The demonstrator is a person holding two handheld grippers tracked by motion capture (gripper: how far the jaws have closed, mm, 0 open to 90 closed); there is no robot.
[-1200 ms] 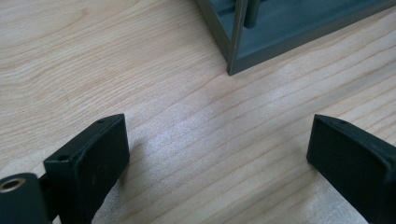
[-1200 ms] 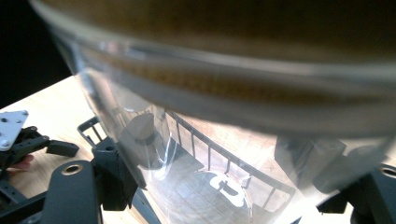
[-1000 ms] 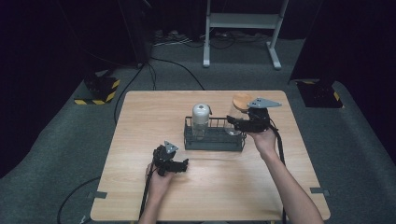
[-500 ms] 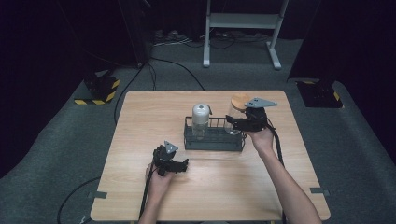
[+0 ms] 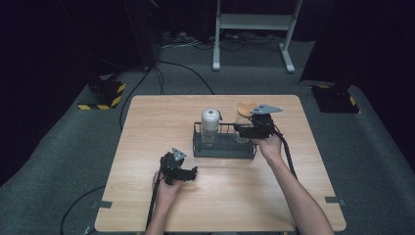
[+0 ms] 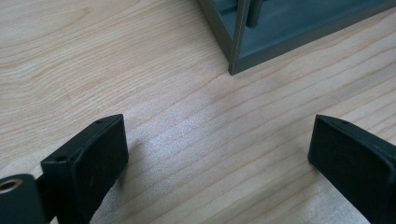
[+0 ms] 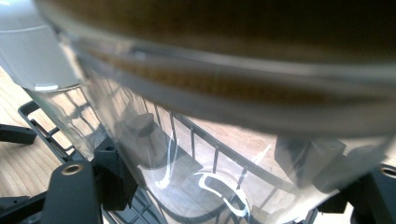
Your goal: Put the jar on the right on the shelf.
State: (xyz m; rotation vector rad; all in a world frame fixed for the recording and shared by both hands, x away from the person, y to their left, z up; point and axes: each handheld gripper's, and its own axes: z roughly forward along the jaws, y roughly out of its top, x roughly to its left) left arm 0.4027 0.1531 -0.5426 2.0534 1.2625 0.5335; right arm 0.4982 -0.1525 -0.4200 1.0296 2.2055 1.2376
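Right gripper [image 5: 244, 130] is clamped on a clear glass jar [image 5: 242, 128] w/ a wooden lid [image 5: 246, 106], holding it at the right end of the dark wire rack [image 5: 222, 147]. In the right gripper view the jar's glass wall [image 7: 224, 154] sits squeezed btwn the two black jaws, the rack's bars visible through it. Whether the jar's base rests on the rack floor can't be told. A second jar w/ a grey domed lid [image 5: 211, 125] stands upright in the rack's left part, just left of the held one.

Left gripper [image 5: 192, 172] rests on the wooden table [image 5: 147, 127], near and left of the rack, well apart from both jars. Its jaws stand wide open w/ nothing btwn them but bare tabletop; the rack's near corner [image 6: 238, 60] lies just beyond them. They've just been opening a touch more.
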